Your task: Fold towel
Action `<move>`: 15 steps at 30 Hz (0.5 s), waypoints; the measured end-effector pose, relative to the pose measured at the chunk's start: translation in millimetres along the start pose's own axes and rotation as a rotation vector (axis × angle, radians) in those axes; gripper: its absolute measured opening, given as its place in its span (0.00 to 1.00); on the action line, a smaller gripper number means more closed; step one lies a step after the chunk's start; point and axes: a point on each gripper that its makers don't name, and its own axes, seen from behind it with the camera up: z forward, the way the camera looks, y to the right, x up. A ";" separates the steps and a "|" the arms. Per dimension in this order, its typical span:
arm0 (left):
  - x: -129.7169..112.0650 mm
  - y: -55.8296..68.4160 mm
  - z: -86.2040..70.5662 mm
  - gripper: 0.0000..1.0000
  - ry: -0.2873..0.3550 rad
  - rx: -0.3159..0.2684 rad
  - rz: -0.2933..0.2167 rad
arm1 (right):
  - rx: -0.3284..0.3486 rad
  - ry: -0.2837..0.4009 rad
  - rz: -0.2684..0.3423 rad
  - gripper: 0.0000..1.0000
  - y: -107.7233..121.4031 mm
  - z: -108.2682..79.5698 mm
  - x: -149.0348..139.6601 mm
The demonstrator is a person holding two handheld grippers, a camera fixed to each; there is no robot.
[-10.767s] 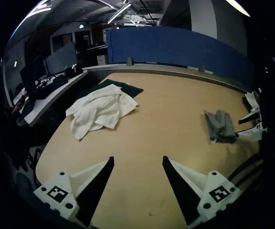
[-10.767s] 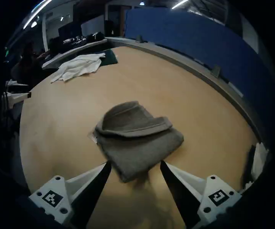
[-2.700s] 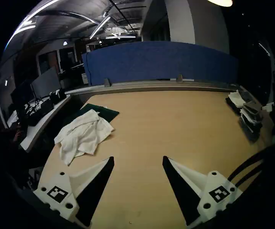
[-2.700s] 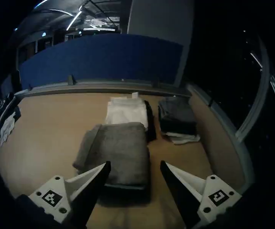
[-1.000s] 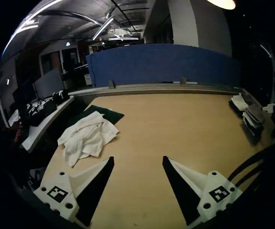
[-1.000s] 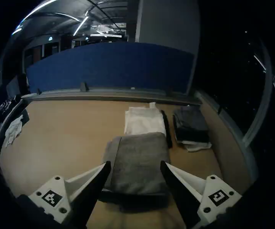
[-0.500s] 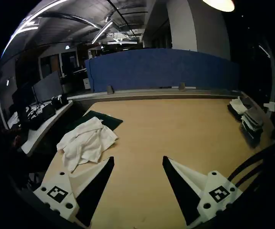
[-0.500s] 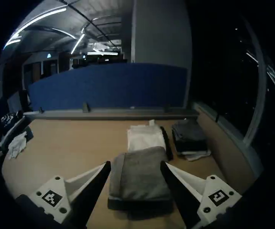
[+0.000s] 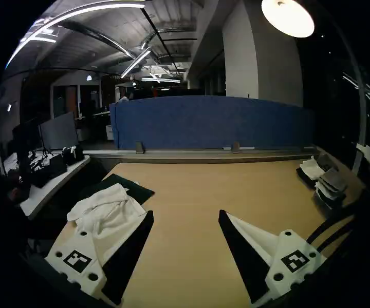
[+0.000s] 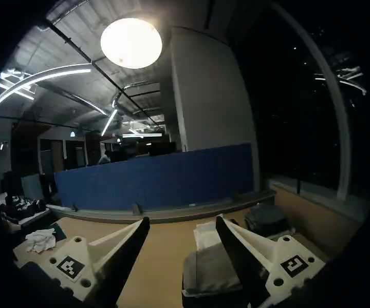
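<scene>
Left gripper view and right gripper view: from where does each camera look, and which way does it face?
Left gripper view: low over the table, facing across it toward the blue partition; its open left gripper shows, crumpled white towel beside.
Right gripper view: near the table, tilted up to the ceiling lamp; open right gripper, folded grey towel below.
Shared: blue partition, crumpled white towel, table.
</scene>
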 end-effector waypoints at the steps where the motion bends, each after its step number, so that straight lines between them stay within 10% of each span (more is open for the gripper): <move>1: 3.6 1.1 0.2 0.94 0.013 -0.003 0.000 | -0.003 0.000 0.002 1.00 -0.1 -1.3 -0.8; 15: 68.9 3.5 0.2 0.94 0.245 -0.033 -0.028 | 0.007 -0.015 -0.018 1.00 -21.5 -11.6 -12.7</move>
